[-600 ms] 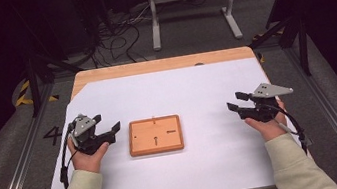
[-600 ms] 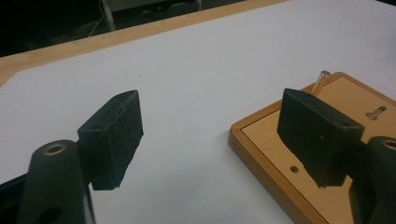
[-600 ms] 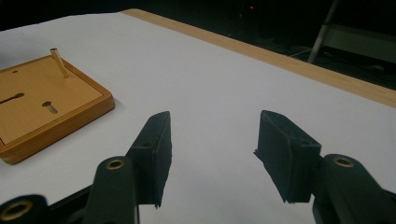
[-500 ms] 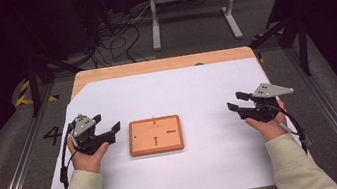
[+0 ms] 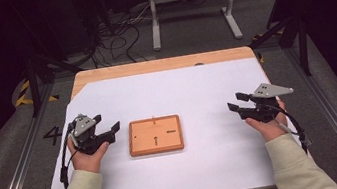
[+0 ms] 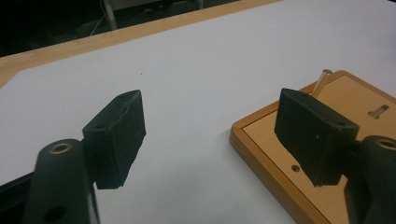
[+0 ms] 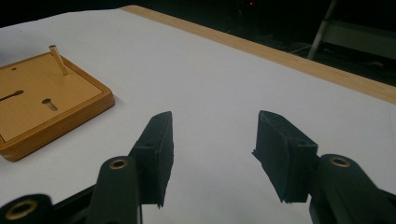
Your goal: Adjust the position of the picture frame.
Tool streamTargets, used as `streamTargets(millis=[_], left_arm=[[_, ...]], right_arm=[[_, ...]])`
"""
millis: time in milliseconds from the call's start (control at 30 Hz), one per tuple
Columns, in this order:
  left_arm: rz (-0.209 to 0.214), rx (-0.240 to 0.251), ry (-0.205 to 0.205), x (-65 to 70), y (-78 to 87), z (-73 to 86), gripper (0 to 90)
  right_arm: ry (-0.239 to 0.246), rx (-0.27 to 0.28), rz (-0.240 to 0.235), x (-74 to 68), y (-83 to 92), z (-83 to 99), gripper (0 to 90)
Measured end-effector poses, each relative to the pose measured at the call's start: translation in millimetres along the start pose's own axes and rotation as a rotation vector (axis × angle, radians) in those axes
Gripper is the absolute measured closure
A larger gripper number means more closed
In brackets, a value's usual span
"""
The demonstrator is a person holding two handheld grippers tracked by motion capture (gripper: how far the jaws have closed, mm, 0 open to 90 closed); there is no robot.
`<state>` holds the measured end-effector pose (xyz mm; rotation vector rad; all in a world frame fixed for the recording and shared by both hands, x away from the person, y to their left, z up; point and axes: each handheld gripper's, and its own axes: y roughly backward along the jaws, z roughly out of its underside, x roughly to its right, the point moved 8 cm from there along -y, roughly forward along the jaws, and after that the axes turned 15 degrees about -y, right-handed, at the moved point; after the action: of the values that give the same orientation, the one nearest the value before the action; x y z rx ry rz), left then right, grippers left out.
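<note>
**Wooden board lay between two open grippers**

The wooden board [image 5: 155, 135] lay flat on the white sheet [image 5: 178, 174], near the middle of the table and closer to the person's edge. It had a raised rim around a paler sunken panel. A thin peg [image 5: 153, 120] stood in the panel by its far rim; in the right gripper view the peg [image 7: 59, 59] leaned a little rather than standing straight. That view also showed two keyhole-shaped slots [image 7: 49, 104] cut in the panel, and the left gripper view showed a small round hole [image 6: 295, 168] near the rim, too small to make out from above.

The left gripper [image 5: 109, 128] was held just beside the board's left edge, apart from it, jaws spread wide with nothing between them. The right gripper [image 5: 238, 102] hovered well off to the board's right, jaws parted and empty too. Nothing lay between either gripper and the board.

Beyond the sheet, the table's wooden edge [image 5: 162, 65] showed along the far side. On the floor behind lay tangled cables [image 5: 117, 34] and a grey metal stand [image 5: 190, 0].
</note>
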<state>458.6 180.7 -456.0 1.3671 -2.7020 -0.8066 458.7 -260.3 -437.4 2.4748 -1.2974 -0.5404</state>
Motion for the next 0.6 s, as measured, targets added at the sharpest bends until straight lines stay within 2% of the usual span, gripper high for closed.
streamTargets(millis=[67,100,133,167,200,233,433,600], left_arm=[[-0.003,-0.003,-0.003,-0.1,0.1,0.2,28.2],[-0.020,-0.014,-0.009,-0.7,0.5,0.7,30.5],[-0.052,-0.050,-0.030,-2.5,2.4,2.5,46.3],[-0.051,-0.053,-0.026,-2.7,3.3,2.6,68.3],[-0.030,-0.046,-0.014,-2.7,5.0,2.0,78.0],[-0.030,-0.040,-0.008,-3.6,6.4,1.5,88.5],[-0.033,-0.025,-0.015,-4.3,8.0,-0.1,89.9],[-0.006,-0.089,-0.018,-2.1,-1.4,7.3,90.0]], right_arm=[[-0.001,0.001,-0.003,-0.4,0.5,-0.3,47.6],[-0.004,0.000,-0.003,-0.6,0.7,-0.2,47.6],[-0.003,-0.001,-0.004,-0.4,0.9,-0.2,48.6],[0.003,-0.003,-0.003,-0.3,0.9,0.0,51.3],[0.008,-0.006,0.000,-0.1,0.9,0.1,52.8],[0.013,-0.009,0.000,0.0,0.7,0.5,53.7],[0.015,0.000,0.000,-0.1,2.6,-0.8,54.5],[0.004,-0.003,0.003,1.1,3.8,-0.7,54.5]])
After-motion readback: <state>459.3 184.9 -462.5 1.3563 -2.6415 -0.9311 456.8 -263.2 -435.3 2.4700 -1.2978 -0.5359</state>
